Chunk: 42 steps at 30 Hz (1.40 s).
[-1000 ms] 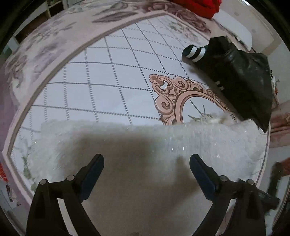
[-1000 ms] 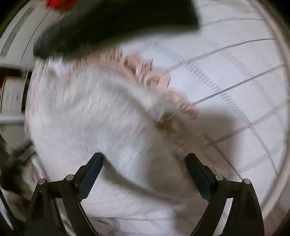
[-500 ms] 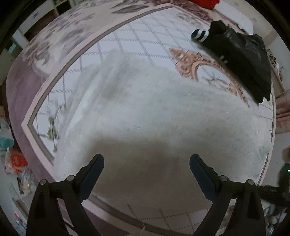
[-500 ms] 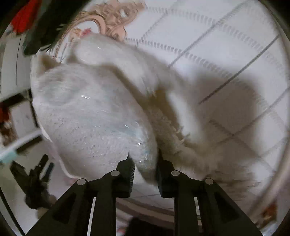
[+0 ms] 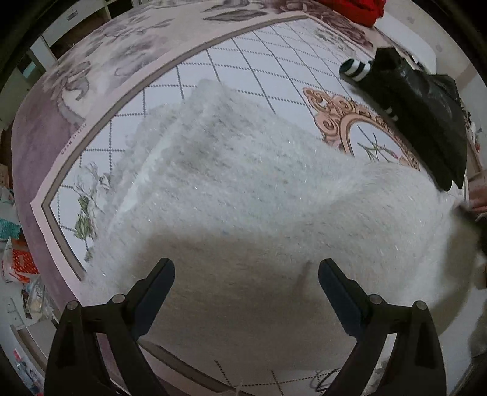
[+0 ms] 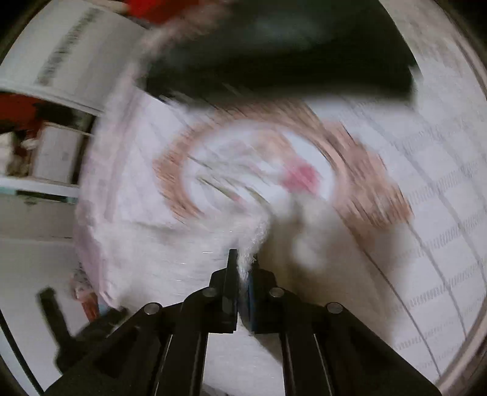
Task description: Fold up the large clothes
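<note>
A fluffy white garment (image 5: 243, 189) lies spread on the patterned carpet (image 5: 231, 70), partly doubled over at its far left. My left gripper (image 5: 246, 283) is open and empty, hovering over the garment's near part. My right gripper (image 6: 243, 268) is shut on an edge of the white garment (image 6: 252, 243), which hangs bunched from between its fingers; this view is heavily blurred by motion. The garment's right end in the left wrist view lifts toward the frame edge.
A black garment with white-striped cuffs (image 5: 420, 112) lies at the far right of the carpet and shows as a dark blur in the right wrist view (image 6: 274, 51). A red garment (image 5: 356, 9) lies at the far edge. Clutter (image 5: 21, 262) sits beside the carpet's left border.
My right gripper closed on the white garment's edge and is lifting and swinging it. The left gripper stayed open while its view pulled back and shifted over the garment.
</note>
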Available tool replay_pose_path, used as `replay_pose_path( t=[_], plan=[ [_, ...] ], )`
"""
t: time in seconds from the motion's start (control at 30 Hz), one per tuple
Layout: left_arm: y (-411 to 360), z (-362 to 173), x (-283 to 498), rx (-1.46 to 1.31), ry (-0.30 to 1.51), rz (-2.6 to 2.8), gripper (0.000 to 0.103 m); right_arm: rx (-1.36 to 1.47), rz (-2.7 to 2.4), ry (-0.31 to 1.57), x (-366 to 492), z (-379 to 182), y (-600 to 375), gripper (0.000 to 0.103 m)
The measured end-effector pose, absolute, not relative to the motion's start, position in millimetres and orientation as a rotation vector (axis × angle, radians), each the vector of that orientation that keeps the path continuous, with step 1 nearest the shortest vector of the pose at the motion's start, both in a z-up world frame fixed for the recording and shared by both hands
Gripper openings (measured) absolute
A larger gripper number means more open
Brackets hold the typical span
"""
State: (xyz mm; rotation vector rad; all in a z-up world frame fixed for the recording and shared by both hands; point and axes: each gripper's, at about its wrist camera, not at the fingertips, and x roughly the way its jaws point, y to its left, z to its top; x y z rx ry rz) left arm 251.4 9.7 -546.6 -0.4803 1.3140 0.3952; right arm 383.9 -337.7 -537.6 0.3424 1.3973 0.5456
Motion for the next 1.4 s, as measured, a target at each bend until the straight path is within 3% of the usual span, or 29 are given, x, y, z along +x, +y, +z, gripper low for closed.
replay_pose_path(
  t=[0.07,0.13,0.2,0.3,0.33,0.43,0.47,0.63,0.7,0.73,0.77,0.8,1.13,1.4],
  plan=[
    [17.8,-545.0,246.6,-0.492,1.305,0.404,0.097,0.394,0.575,1.323,391.6,-517.6,-334.5,0.005],
    [28.3,-545.4,240.8,-0.504,1.301,0.423,0.097,0.319,0.442,1.337,402.9,-533.0,-336.1,0.005],
    [40.6,-545.3,237.7,-0.515,1.307,0.447,0.097,0.122,0.288,1.503,415.3,-583.2,-330.9,0.007],
    [63.4,-539.5,230.8,-0.525,1.284,0.493,0.097,0.136,0.246,1.613,414.3,-607.3,-327.6,0.013],
    [71.7,-537.8,229.6,-0.518,1.272,0.515,0.097,0.1,0.235,1.591,412.3,-597.5,-325.0,0.022],
    [96.1,-538.9,232.7,-0.529,1.238,0.566,0.095,0.106,0.192,1.494,402.6,-557.7,-328.2,0.067],
    [101.2,-540.5,235.6,-0.534,1.231,0.567,0.095,0.139,0.186,1.461,402.0,-547.5,-329.5,0.076],
    [120.8,-571.7,280.7,-0.611,1.266,0.441,0.092,0.161,0.145,1.365,385.8,-520.6,-332.8,0.076],
    [122.8,-586.1,299.0,-0.638,1.287,0.4,0.053,0.174,0.141,1.387,381.9,-526.3,-328.5,0.076],
    [123.8,-588.2,304.4,-0.629,1.282,0.392,0.046,0.189,0.138,1.407,379.7,-531.2,-324.8,0.076],
    [123.6,-586.3,307.9,-0.615,1.264,0.377,0.02,0.203,0.133,1.422,379.9,-535.5,-325.7,0.076],
    [123.4,-580.6,310.9,-0.599,1.241,0.35,0.005,0.222,0.127,1.439,379.2,-541.3,-327.9,0.076],
    [143.1,-516.0,257.9,-0.7,1.058,0.393,0.0,0.242,0.093,1.453,375.6,-550.5,-332.5,0.076],
    [154.1,-539.8,243.8,-0.795,1.181,0.428,0.004,0.21,0.14,1.455,382.3,-532.5,-318.4,0.076]
  ],
)
